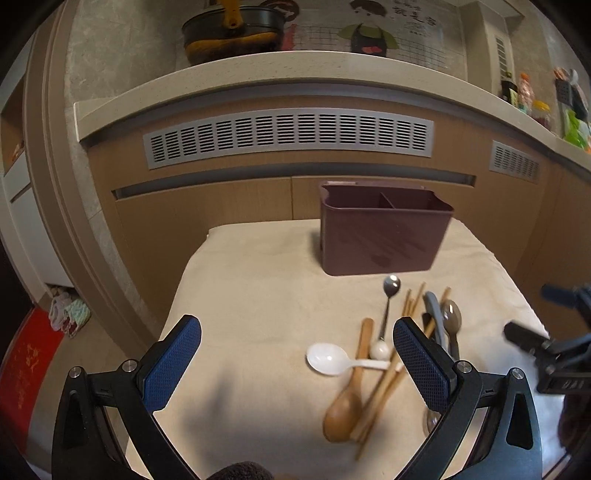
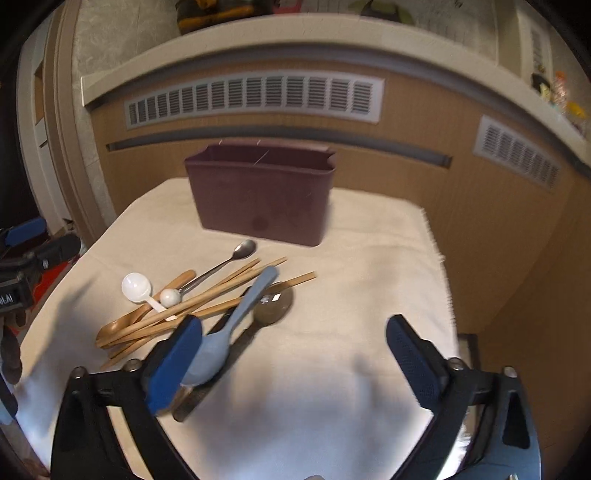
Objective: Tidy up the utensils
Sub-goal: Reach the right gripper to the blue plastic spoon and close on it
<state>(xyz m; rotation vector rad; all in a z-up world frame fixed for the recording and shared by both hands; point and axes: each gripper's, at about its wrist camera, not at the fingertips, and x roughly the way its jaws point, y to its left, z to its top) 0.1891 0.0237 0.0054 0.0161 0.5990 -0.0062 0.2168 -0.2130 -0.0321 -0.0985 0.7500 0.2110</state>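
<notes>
A dark purple utensil holder (image 1: 384,232) with two compartments stands at the far side of a cream cloth (image 1: 251,295); it also shows in the right wrist view (image 2: 260,194). A pile of utensils lies in front of it: white plastic spoon (image 1: 327,359), wooden spoon (image 1: 345,406), metal spoon (image 1: 390,288), wooden chopsticks (image 1: 384,384), blue-grey spoon (image 2: 229,332), dark spoon (image 2: 273,306). My left gripper (image 1: 297,363) is open and empty, left of the pile. My right gripper (image 2: 295,363) is open and empty; its left finger (image 2: 173,365) is next to the blue-grey spoon.
Wooden cabinet fronts with grey vent grilles (image 1: 291,134) stand behind the table. A counter (image 1: 258,74) above holds a dark pan (image 1: 232,27) and bottles at the right. The cloth's edges drop off on the left and right. The right gripper shows at the left view's right edge (image 1: 554,347).
</notes>
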